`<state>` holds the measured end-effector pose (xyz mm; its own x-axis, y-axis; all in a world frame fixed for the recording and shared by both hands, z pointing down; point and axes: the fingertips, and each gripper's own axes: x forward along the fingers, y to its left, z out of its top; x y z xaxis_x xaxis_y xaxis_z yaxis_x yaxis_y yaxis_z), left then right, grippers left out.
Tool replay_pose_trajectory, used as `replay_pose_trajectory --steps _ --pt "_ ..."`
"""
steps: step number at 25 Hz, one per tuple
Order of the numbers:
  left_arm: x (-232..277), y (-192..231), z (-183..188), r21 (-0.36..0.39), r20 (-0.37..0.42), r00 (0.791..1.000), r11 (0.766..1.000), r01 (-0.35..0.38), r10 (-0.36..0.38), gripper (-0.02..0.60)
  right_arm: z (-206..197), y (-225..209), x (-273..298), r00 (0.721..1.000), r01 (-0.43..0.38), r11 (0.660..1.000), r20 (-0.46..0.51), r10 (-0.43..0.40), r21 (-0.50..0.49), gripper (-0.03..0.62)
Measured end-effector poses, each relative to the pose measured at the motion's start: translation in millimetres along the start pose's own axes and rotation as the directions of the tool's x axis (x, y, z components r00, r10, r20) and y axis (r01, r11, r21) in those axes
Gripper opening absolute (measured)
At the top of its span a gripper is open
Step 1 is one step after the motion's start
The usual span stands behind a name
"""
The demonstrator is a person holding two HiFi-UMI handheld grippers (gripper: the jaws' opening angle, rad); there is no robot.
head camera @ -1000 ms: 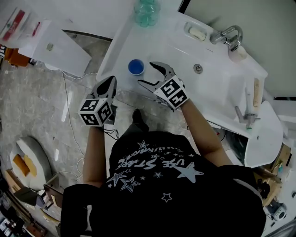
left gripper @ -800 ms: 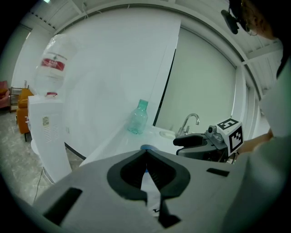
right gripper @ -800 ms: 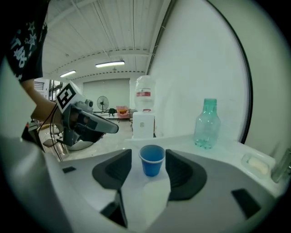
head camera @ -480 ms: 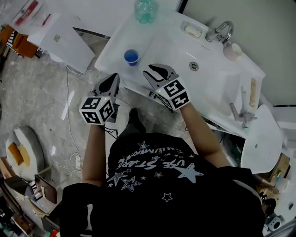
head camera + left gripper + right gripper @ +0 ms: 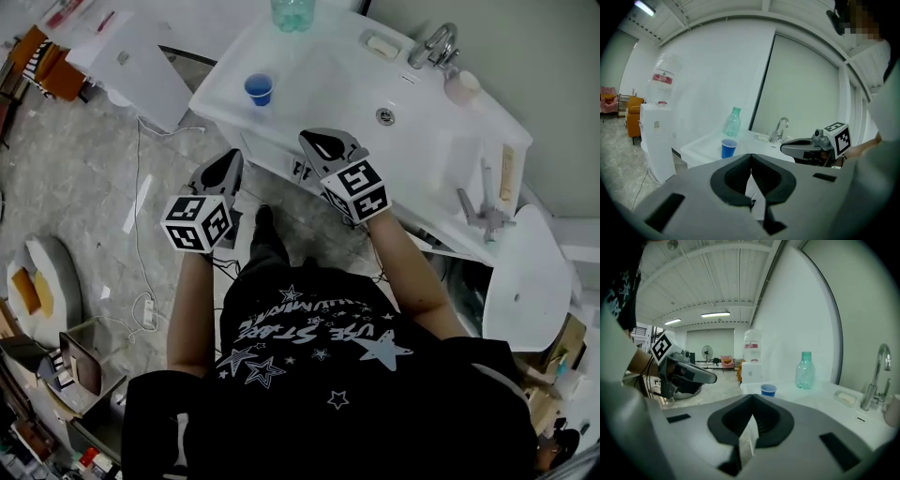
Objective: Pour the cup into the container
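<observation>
Standing on the sink's (image 5: 319,84) left corner, well clear of the closed, empty left gripper (image 5: 232,156) and the just-closed, empty right gripper (image 5: 314,139), the blue cup (image 5: 258,88) looks light and squashable, best pinched gently mid-wall.

Your small blue plastic cup (image 5: 259,88) stands upright, mouth open to the top, on the flat left corner of the white moulded sink top (image 5: 314,66). It shows the same way in the left gripper view (image 5: 728,148) and the right gripper view (image 5: 768,390). Its contents cannot be read. The white sunken basin (image 5: 417,141), with a drain hole in its floor, lies to the cup's right, well apart. A clear green plastic bottle (image 5: 292,13) stands upright behind the cup, not touching it.
</observation>
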<state>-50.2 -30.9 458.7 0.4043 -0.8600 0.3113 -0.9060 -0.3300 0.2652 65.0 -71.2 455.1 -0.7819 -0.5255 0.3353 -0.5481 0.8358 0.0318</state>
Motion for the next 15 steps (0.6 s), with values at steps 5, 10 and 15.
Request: replay_pose_trajectory --steps 5,10,15 --pt "-14 -22 -11 -0.007 0.008 1.0 1.0 -0.006 0.007 0.009 -14 12 -25 0.999 0.002 0.998 -0.033 -0.005 -0.063 0.006" --pt "-26 -44 -21 -0.006 0.012 1.0 1.0 0.0 0.0 0.009 -22 20 -49 0.999 0.0 0.997 -0.046 -0.004 -0.074 0.006" --pt "-37 -61 -30 -0.002 0.012 1.0 1.0 0.007 -0.007 0.009 -22 32 -68 0.999 -0.003 0.997 -0.039 0.0 -0.073 0.006"
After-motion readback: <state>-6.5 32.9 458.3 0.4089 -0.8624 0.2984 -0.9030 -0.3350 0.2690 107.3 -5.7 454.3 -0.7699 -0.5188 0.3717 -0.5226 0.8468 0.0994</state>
